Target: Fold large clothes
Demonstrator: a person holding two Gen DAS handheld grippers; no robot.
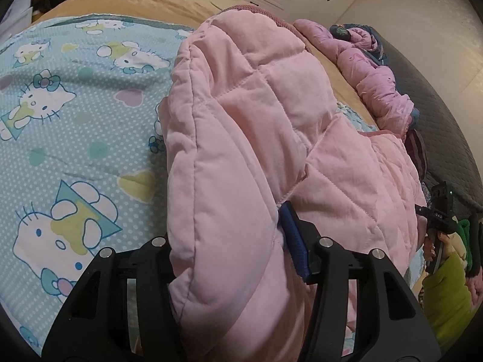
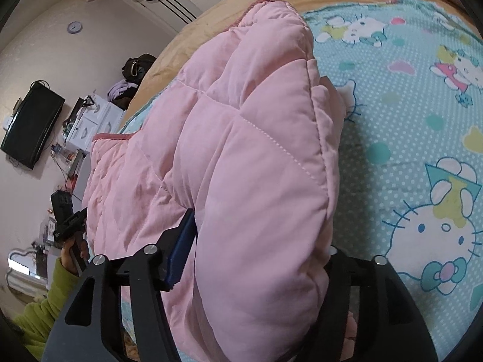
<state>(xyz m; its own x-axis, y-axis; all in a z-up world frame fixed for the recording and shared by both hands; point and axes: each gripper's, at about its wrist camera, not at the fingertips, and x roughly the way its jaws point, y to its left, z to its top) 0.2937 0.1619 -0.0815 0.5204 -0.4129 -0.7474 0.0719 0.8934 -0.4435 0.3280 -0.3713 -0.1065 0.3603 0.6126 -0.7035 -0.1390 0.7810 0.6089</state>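
Pink quilted jacket (image 1: 241, 138) bunches between each hand-held gripper's (image 1: 232, 241) fingers.

**Two wrist views, close over the bed**

Each fisheye looks forward between its own jaws, very near a pink quilted garment (image 1: 241, 138) that fills the middle of both frames. The left view faces wardrobes at upper right; the right view faces a wall at left. Both share the garment and the printed sheet (image 2: 407, 126).
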